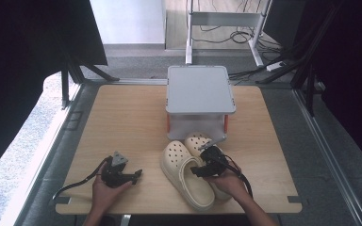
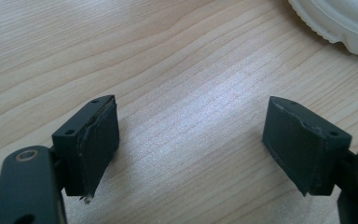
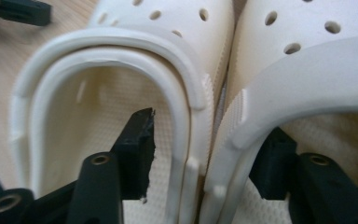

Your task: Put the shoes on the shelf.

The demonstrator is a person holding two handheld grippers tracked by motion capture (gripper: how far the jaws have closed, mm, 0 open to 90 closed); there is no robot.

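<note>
Clogs: two cream ones lying side by side near the front middle of the wooden table (image 1: 122, 117), toes toward the grey box (image 1: 199, 94) just behind them. Left clog (image 1: 186, 174) and right clog (image 1: 199, 142) touching along their inner walls. Right gripper (image 3: 209, 154) lowered over the heels, jaws apart and straddling both inner walls, one jaw inside each shoe; pads not yet pressing. Left gripper (image 2: 191, 144) resting wide on bare wood to the left, holding nothing.

To do it well: sink the jaws deeper so the pads bear on the walls below the folded straps, keep both walls centred, then squeeze evenly. Lift straight up only once both shoes feel pinched together; likely to slip if only the rims are caught.
</note>
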